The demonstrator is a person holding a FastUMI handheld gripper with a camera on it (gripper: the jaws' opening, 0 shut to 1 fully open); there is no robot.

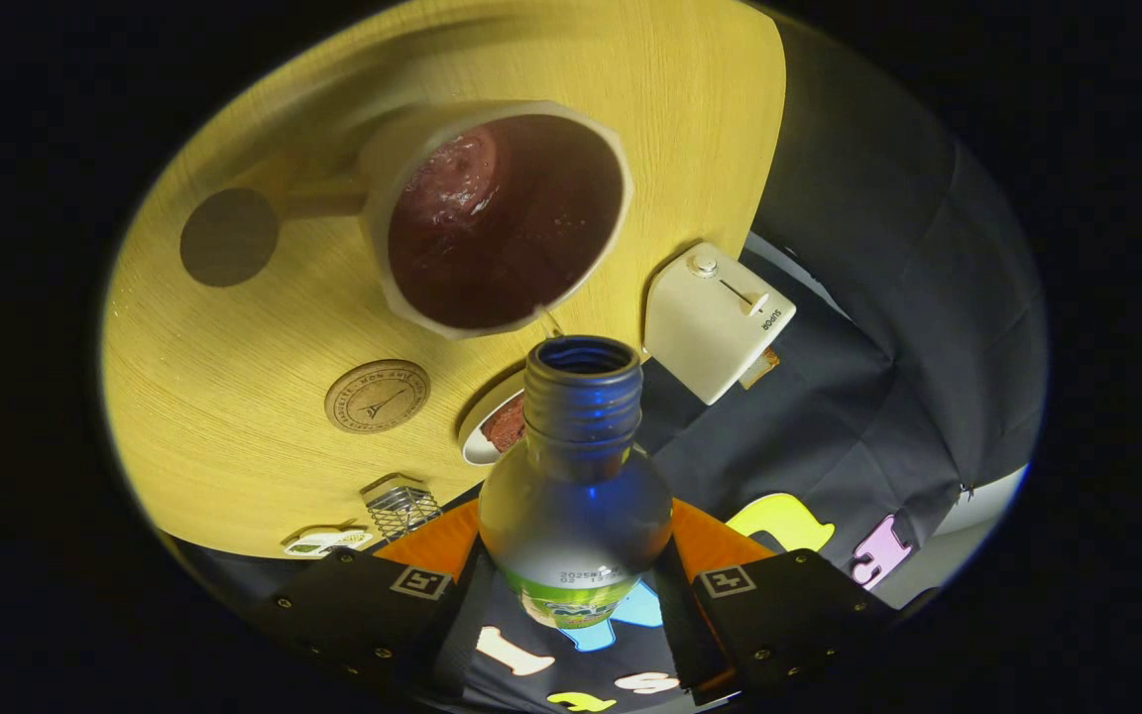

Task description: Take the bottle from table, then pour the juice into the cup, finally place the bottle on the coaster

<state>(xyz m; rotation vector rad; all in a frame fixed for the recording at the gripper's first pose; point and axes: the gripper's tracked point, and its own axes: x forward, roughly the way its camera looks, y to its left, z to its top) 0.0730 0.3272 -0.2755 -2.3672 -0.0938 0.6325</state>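
Observation:
My gripper is shut on a clear plastic bottle, one finger on each side of its round body. The bottle is tipped over, its open threaded mouth pointing toward a cream cup just beyond it. The cup holds dark red juice with foam on its surface, nearly to the rim. A round wooden coaster with a stamped picture lies flat on the yellow table, beside the cup and apart from the bottle.
A cream box-shaped appliance with a knob and lever stands at the table's edge. A small white dish with something brown lies beside the bottle's neck. A wire holder and a flat packet sit near one finger.

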